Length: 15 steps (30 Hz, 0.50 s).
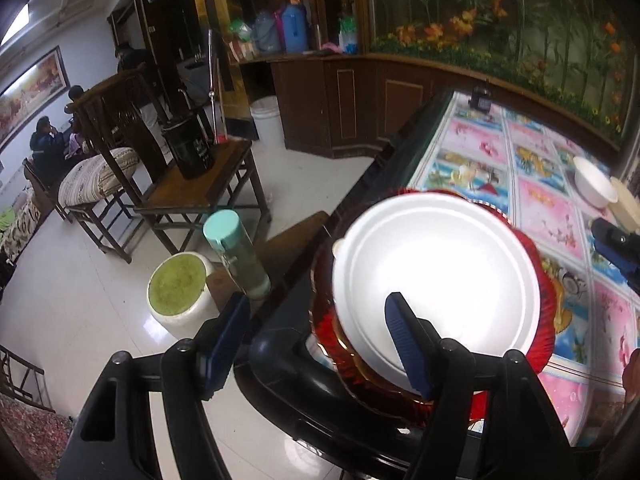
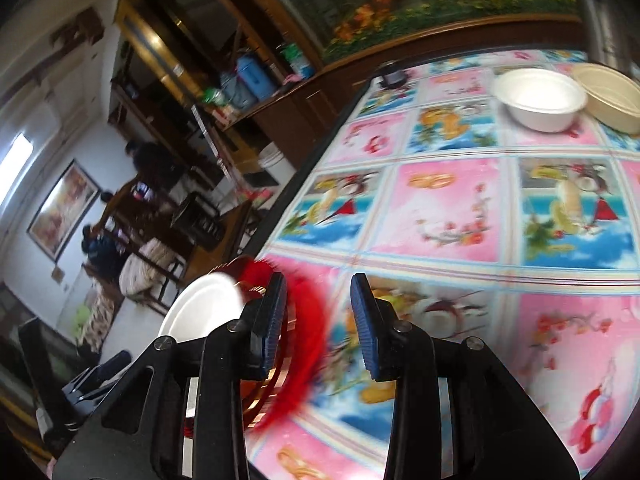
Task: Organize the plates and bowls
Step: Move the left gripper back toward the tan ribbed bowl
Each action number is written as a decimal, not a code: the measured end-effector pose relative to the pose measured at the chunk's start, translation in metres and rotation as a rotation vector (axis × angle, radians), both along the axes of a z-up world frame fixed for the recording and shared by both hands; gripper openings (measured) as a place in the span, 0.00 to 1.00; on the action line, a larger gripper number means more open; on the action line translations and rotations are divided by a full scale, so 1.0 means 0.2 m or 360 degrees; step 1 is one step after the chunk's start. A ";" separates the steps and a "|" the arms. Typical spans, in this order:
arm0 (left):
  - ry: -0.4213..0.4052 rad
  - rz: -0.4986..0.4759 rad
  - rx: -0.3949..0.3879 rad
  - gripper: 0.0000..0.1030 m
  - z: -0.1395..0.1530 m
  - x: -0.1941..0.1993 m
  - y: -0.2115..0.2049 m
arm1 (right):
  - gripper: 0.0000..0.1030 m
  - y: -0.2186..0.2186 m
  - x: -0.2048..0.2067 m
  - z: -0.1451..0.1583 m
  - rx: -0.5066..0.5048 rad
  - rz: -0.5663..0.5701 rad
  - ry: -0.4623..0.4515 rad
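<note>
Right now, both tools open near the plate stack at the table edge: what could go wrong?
1. The white plate sits on a red-fringed plate right at the table edge; a nudge could tip the stack off.
2. The left tool has one finger over the white plate and could snag its rim.
3. The right tool is blurred beside the red fringe and could clip it.

both grippers (image 1: 316, 344) (image 2: 318, 324) show black angular frames, round silver screws, ribbed blue finger pads (image 1: 404, 344).
</note>
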<state>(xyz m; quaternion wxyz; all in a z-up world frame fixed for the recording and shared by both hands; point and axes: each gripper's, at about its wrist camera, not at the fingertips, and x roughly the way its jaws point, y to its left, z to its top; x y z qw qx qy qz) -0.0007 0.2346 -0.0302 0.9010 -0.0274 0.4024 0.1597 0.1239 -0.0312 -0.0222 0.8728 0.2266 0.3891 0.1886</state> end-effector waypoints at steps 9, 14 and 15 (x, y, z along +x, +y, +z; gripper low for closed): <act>0.0032 0.0106 -0.0056 0.68 -0.04 -0.05 0.16 | 0.37 -0.42 0.01 -0.06 0.0120 -0.0278 0.0038; 0.0097 0.0153 0.0014 0.68 -0.09 0.00 0.17 | 0.38 -0.54 0.02 -0.12 0.0200 -0.0361 0.0066; 0.0115 0.0142 0.0033 0.68 -0.11 0.02 0.15 | 0.38 -0.55 0.02 -0.14 0.0203 -0.0364 0.0071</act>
